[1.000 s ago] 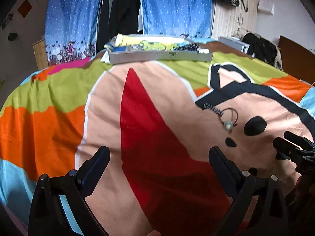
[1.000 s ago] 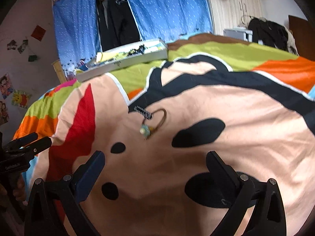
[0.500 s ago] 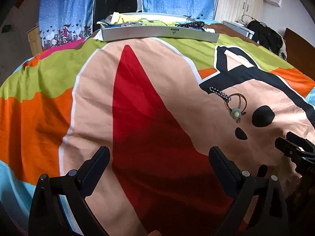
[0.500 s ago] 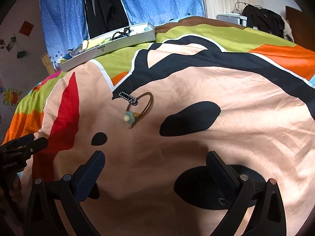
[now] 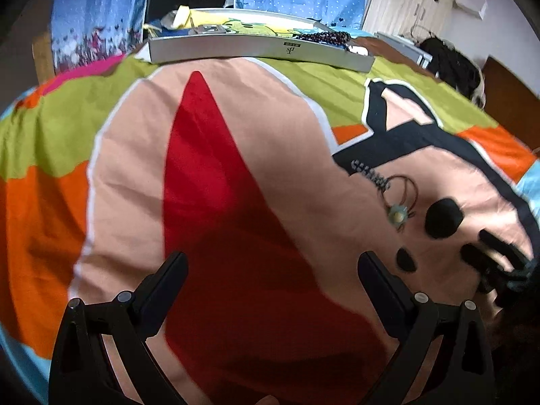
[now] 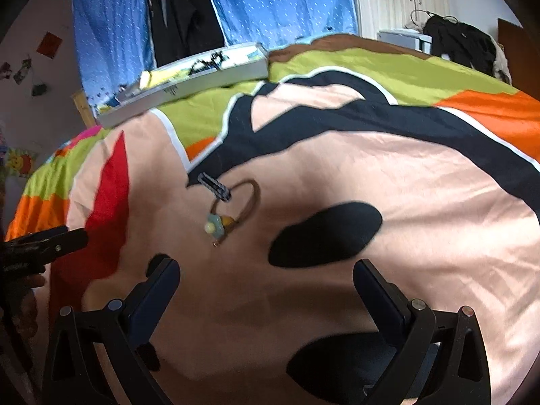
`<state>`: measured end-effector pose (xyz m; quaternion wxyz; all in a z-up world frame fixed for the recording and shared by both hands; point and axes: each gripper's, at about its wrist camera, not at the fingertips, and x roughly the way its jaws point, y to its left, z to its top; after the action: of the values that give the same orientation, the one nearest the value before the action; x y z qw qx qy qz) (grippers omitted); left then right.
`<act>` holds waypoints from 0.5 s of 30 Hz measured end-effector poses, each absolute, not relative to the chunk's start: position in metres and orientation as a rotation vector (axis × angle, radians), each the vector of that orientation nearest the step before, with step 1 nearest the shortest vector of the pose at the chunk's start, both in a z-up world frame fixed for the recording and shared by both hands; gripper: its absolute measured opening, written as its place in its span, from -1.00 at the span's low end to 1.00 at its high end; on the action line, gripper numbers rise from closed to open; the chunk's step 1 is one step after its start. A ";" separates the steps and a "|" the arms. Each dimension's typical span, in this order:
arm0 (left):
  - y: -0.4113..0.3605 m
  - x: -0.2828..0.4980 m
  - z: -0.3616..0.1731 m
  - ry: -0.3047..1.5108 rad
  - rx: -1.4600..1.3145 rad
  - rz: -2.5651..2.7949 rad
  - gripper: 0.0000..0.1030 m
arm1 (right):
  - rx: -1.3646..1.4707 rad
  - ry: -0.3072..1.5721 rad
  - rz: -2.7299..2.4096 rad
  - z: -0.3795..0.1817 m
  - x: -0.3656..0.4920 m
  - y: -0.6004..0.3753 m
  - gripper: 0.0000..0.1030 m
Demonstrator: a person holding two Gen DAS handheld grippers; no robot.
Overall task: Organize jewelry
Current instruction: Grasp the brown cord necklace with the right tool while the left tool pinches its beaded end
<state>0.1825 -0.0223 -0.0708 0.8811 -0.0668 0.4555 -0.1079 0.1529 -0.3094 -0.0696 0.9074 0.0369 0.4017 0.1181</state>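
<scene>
Both claws were released and empty: the right gripper (image 6: 266, 280) hovered over the bedspread (image 6: 405, 182) just short of the loose jewelry, with the left gripper (image 5: 271, 275) beside it. A brown cord bracelet with a pale flower charm (image 6: 233, 209) and a beaded dark piece (image 6: 214, 186) lay touching, unsorted. The tray (image 6: 189, 86) at the far edge already held beads. Compared with one second earlier, the jewelry appeared nearer the right claw.

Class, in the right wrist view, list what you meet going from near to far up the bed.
Right gripper → flower charm → brown cord loop → black-and-white hair clip → grey tray → blue curtain.
</scene>
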 end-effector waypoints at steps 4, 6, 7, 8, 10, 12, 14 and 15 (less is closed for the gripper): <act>-0.021 0.198 -0.068 0.973 -0.211 -0.245 0.91 | 0.091 0.815 0.282 -0.068 0.160 -0.308 1.00; -0.023 0.209 -0.069 0.988 -0.241 -0.252 0.91 | 0.101 0.816 0.302 -0.068 0.164 -0.308 1.00; -0.024 0.212 -0.068 0.992 -0.251 -0.256 0.91 | 0.103 0.816 0.310 -0.069 0.167 -0.307 0.98; -0.026 0.216 -0.069 0.997 -0.265 -0.262 0.91 | 0.106 0.818 0.318 -0.070 0.170 -0.307 0.89; -0.030 0.227 -0.071 1.014 -0.296 -0.283 0.91 | 0.111 0.823 0.328 -0.071 0.175 -0.306 0.75; -0.035 0.237 -0.075 1.032 -0.322 -0.305 0.90 | 0.120 0.834 0.333 -0.074 0.183 -0.307 0.58; -0.038 0.245 -0.078 1.037 -0.349 -0.332 0.89 | 0.135 0.846 0.346 -0.077 0.191 -0.308 0.33; -0.039 0.248 -0.078 1.037 -0.358 -0.345 0.89 | 0.140 0.851 0.348 -0.078 0.194 -0.308 0.22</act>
<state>0.2477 -0.0390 -0.0784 0.8392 -0.1694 0.4904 -0.1630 0.1941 -0.3078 -0.0782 0.8938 0.0673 0.4104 0.1678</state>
